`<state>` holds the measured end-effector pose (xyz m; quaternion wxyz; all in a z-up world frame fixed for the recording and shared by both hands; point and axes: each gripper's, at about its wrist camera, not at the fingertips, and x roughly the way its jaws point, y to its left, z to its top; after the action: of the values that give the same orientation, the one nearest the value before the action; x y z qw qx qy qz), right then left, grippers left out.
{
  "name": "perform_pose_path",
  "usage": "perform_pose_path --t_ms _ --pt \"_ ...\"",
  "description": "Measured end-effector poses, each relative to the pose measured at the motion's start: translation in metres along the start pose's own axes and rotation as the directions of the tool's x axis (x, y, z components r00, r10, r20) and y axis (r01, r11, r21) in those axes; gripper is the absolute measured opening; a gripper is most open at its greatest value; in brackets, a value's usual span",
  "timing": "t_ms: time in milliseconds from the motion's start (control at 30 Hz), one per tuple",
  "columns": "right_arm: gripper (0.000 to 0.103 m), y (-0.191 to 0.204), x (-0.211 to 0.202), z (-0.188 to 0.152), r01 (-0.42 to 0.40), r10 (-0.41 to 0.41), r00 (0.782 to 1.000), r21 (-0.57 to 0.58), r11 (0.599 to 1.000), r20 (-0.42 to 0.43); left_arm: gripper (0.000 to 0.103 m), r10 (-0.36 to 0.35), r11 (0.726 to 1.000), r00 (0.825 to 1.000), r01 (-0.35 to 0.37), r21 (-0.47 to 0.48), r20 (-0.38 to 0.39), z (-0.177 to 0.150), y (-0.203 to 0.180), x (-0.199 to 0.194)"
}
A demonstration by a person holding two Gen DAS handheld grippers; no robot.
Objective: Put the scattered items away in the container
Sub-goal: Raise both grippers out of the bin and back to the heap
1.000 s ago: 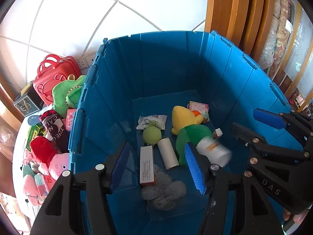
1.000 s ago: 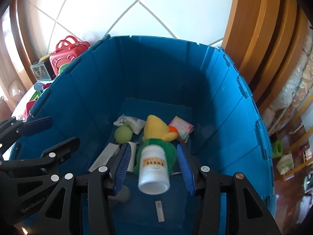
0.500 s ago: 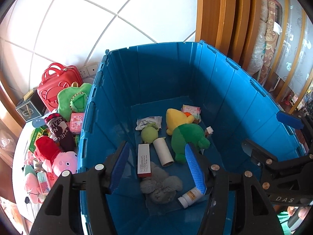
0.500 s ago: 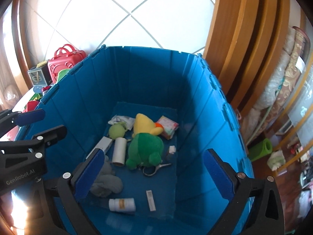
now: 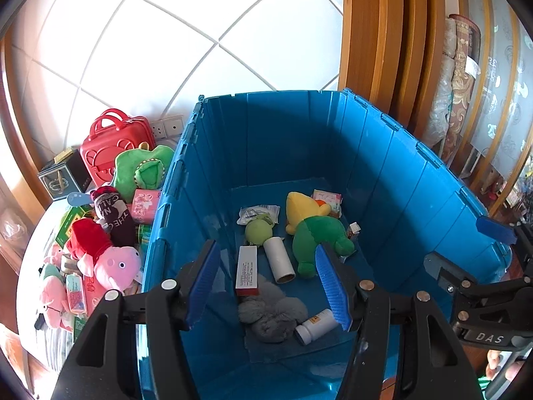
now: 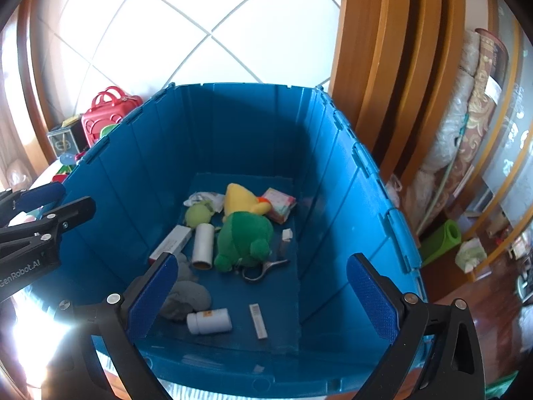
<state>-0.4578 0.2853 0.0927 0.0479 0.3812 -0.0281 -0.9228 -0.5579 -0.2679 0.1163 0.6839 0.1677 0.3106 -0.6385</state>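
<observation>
Right gripper (image 6: 260,295): fingers (image 6: 151,295) spread wide, nothing between them. A second ago they were closer together with the white pill bottle (image 6: 209,322) dropping out between them. The bottle now lies on its side on the floor of the blue bin (image 6: 336,180), near the front wall, just beside the grey plush (image 6: 186,296) and a small flat strip (image 6: 258,320).

Left gripper (image 5: 266,281): fingers (image 5: 203,281) parted, empty, hanging over the bin's front left; gap unchanged over the last second.

Both wrist views have pulled up and back from the bin since then.

Bin also holds the green-and-yellow plush (image 6: 245,233), a cardboard tube (image 6: 203,245) and a long white box (image 6: 171,243).

Judgement: the bottle drop-off is done. A pile remains outside on the tabletop (image 5: 31,260) to the left, including the pink pig plush (image 5: 115,265) and red case (image 5: 115,141). Next step is likely a reach there.
</observation>
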Motion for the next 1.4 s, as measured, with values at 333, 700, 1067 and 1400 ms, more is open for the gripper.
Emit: perform_pose_path --t_ms 333,700,1067,1400 --pt "0.103 0.008 -0.011 -0.012 -0.042 0.042 0.998 0.008 0.999 0.039 0.059 0.048 0.998 0.999 -0.047 -0.035 0.012 -0.019 0.015 -0.017" --pt "0.103 0.074 -0.027 -0.01 -0.049 0.05 0.997 -0.012 0.999 0.063 0.059 0.072 0.993 0.997 -0.068 -0.1 0.037 -0.047 0.089 -0.048" --pt "0.103 0.236 -0.058 -0.016 -0.039 0.042 0.995 -0.044 0.998 0.088 0.059 0.077 0.991 0.995 -0.069 -0.115 0.066 -0.1 0.234 -0.091" --pt "0.103 0.356 -0.039 -0.025 -0.114 0.115 0.993 -0.091 0.989 0.004 0.059 0.104 0.977 0.994 -0.106 -0.187 -0.019 -0.142 0.341 -0.088"
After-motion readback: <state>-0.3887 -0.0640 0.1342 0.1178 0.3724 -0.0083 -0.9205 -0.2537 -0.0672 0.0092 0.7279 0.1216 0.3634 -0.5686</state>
